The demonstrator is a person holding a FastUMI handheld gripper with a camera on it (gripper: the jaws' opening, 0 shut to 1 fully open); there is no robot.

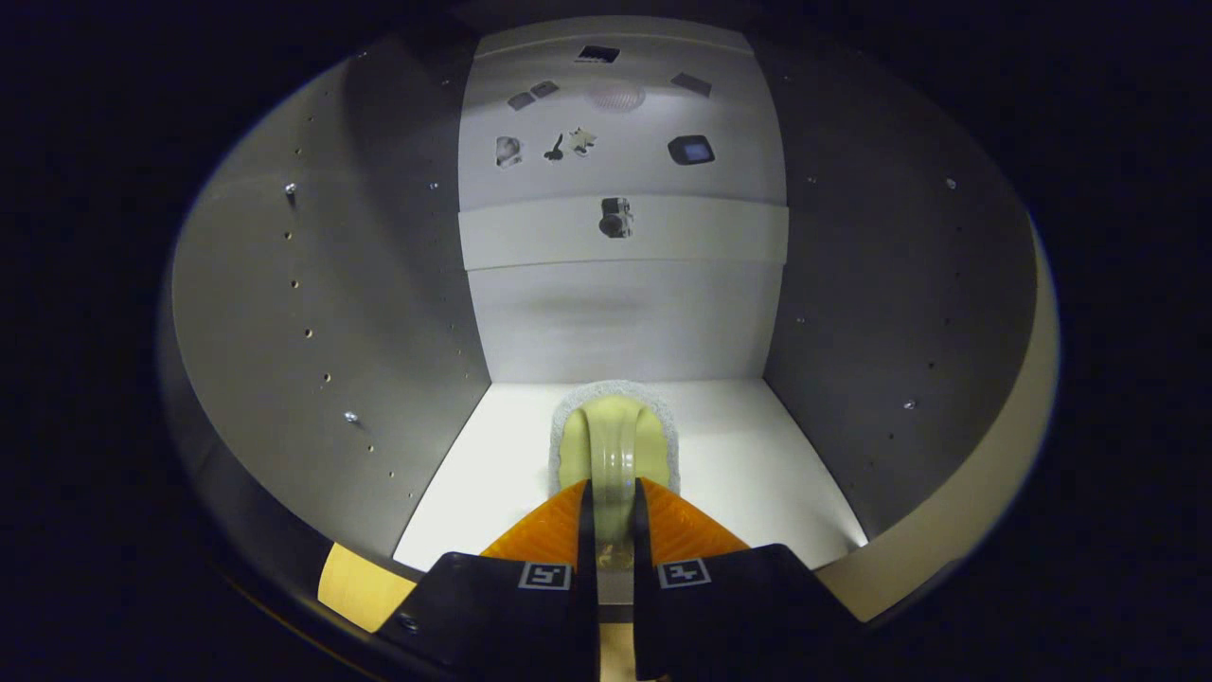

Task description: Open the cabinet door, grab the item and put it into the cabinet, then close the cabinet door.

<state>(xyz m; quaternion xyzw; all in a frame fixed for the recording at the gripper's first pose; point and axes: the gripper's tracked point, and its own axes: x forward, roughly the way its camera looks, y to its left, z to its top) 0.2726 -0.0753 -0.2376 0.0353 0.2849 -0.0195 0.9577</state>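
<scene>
Tool [614,493] sits inside the cabinet [360,313], fingers drawn narrow and pinching the item's handle from both sides. Item is a pale yellow-green scrubbing brush [615,445] w/ an arched handle on top and a ring of whitish bristles round its base. It runs straight ahead from between the fingers, resting or nearly resting on the cabinet's white floor [757,474]; can't tell for sure if the bristles touch down. Handle goes back between the two fingers, and both press on it.

Cabinet interior is white/grey: side walls left and right w/ rows of small shelf-pin holes and a few screws, back wall [620,322] straight ahead beyond the brush. Brush is approx. centred between the side walls, front end near the back wall but apart from it. Higher up, a lighter band [530,237] crosses the back, w/ a small dark metal fitting [615,218] at its middle. Above that, a panel carries several small dark and grey shapes, too small to make out. Strip of tan wood edge [355,587] shows at the cabinet's front, left of the tool's body, and a pale edge on the right side too.
</scene>
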